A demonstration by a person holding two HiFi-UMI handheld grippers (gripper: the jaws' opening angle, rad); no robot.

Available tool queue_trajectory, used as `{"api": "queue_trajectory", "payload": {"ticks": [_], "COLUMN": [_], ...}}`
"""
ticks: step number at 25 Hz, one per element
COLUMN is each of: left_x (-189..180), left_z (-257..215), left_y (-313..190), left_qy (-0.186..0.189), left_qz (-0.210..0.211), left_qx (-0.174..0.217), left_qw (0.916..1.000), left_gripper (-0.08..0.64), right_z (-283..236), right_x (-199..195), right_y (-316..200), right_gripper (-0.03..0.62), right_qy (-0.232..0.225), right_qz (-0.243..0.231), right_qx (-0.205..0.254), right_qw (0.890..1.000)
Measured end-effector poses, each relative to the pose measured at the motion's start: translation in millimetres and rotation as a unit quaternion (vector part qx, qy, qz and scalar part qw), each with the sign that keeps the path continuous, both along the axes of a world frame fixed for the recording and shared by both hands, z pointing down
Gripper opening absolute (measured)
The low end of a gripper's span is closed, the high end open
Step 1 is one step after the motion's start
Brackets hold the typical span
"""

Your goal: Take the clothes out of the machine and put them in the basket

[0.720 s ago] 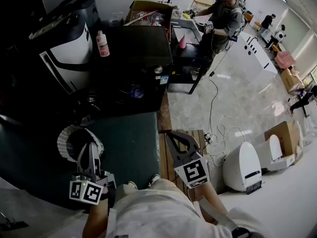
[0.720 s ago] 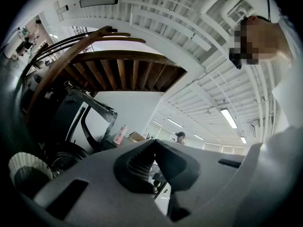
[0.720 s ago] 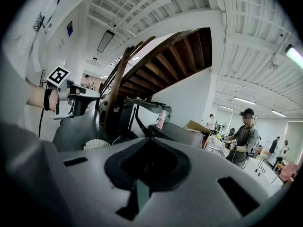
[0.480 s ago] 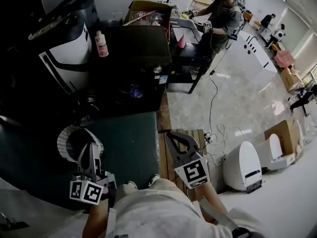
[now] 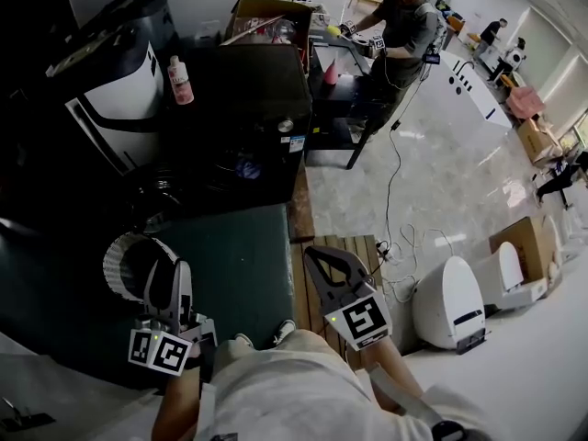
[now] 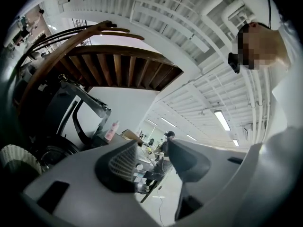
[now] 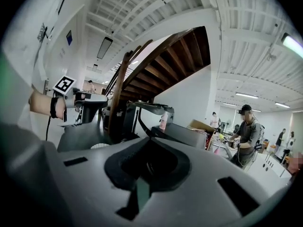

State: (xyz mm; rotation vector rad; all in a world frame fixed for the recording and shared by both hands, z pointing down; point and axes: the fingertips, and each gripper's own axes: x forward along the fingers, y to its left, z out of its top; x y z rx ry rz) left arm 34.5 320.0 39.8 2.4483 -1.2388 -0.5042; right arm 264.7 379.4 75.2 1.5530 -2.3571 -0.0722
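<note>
At nine o'clock in the head view a white-and-black appliance [image 5: 124, 108] leans against the dark left edge, with a pink bottle [image 5: 180, 79] just beside it at its upper right corner. Below it, at about eight o'clock, the white ribbed basket [image 5: 115, 254] stands on a dark green mat [image 5: 239, 265]. Its inside is too dark to tell what it holds.

The left tongs [image 5: 171, 272] hover over the basket's right rim, pointing to twelve o'clock. Their jaws stand a little apart with nothing between them. The mat past them lies bare up to the machine's foot.

The black machine [image 5: 248, 90] fills the middle, from eleven to twelve o'clock. A bluish patch [image 5: 246, 166] shows low on its dark front, but whether that is the clothes cannot be told.

The mat's right edge meets a strip of wooden planks [image 5: 367, 246]. The right tongs [image 5: 317, 254] hang over this edge near six o'clock. Their jaws are closed tip to tip and hold nothing.

Right of the planks the pale tiled floor [image 5: 441, 173] opens wide toward two o'clock, crossed by a thin cable [image 5: 390, 191]. A person [image 5: 400, 26] stands at a bench at one o'clock. A white rounded unit [image 5: 450, 306] and a cardboard box [image 5: 519, 242] sit along the right edge at four o'clock.
</note>
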Motion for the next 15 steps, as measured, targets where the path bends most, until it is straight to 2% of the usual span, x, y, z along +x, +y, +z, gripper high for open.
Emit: {"api": "queue_trajectory", "payload": {"ticks": [1, 2, 7, 10, 12, 15], "left_x": [2.8, 5.2, 18.0, 31.6, 39.5, 39.5], "left_z": [2.9, 5.9, 13.7, 13.2, 10.9, 10.9], "left_y": [-2.8, -5.9, -18.3, -24.4, -31.5, -41.3], "left_qy": [0.000, -0.001, -0.006, -0.003, 0.000, -0.017], "left_qz": [0.000, -0.002, -0.024, -0.021, -0.016, -0.024], "left_qx": [-0.006, -0.012, -0.018, -0.010, -0.006, -0.005], "left_qw": [1.0000, 0.9999, 0.9995, 0.9997, 0.9999, 0.9996], "left_gripper": [0.226, 0.260, 0.398, 0.477, 0.509, 0.517], "right_z": [-0.1, -0.2, 4.2, 11.8, 21.3, 36.6], "right_x": [2.6, 5.5, 27.9, 44.9, 53.8, 54.7], "right_y": [-0.3, -0.7, 0.9, 0.0, -6.5, -16.7], "right_gripper": [0.012, 0.012, 0.012, 0.012, 0.012, 0.012], "right_qy": [0.000, 0.001, 0.000, -0.014, -0.024, -0.030], "right_qz": [0.002, 0.004, 0.015, 0.026, 0.029, 0.018], "right_qx": [-0.001, -0.002, -0.005, -0.009, -0.015, -0.031], "right_qw": [1.000, 1.000, 1.000, 1.000, 0.999, 0.999]}}
